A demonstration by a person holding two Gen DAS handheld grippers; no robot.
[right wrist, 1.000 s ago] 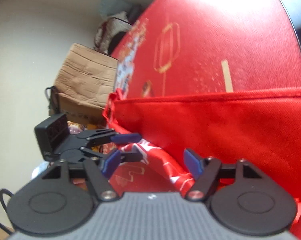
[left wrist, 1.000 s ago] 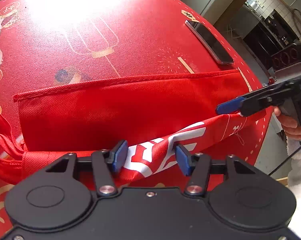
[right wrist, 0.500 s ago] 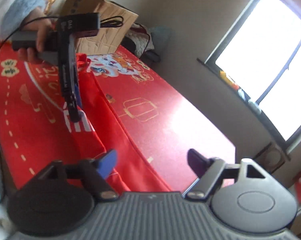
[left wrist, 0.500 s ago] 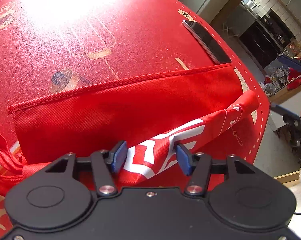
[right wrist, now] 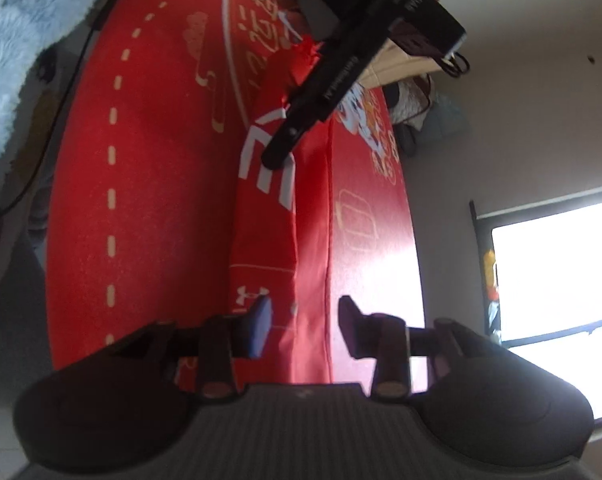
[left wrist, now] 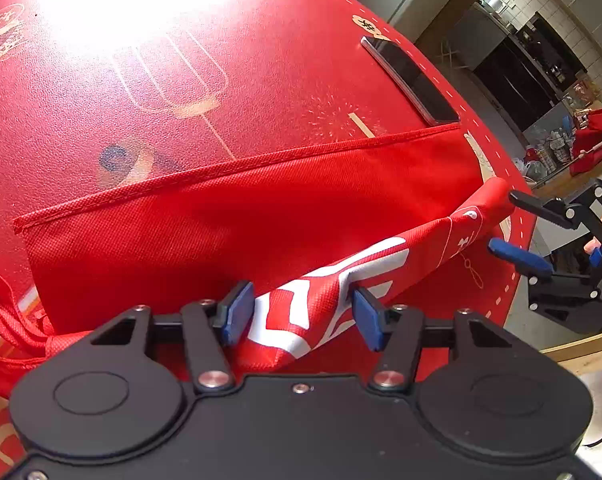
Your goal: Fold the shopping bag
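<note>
Right hand-held gripper [left wrist: 517, 226] has let go of the far-right end of the raised fold and now sits just off the table's right edge. A second ago its blue pads were closed right on that end; now the jaws are opening again, and in its own view they straddle the tip of the fold without clearly pressing on it. My guess is it's just re-gripping, not finishing the fold.

Left hand-held gripper [left wrist: 301, 314] hasn't budged. It's about half open, pads on either side of the white-lettered bit of the fold, close to the cloth. Can't really tell if they're pinching it or only bracketing it, though the ridge stays raised there.

The red shopping bag [left wrist: 241, 220] is lying flat on the table [left wrist: 181, 80], near the front edge. Its long axis runs left to right across the left wrist view, with the stitched hem on the far side and the handles [left wrist: 9, 320] bunched at the left end. The printed fold rides diagonally on top, from the left gripper out to the right corner, where it still sticks up.

Beyond it, a phone [left wrist: 411, 76] lies on the table's far-right side, touching or just past the bag's far corner.
</note>
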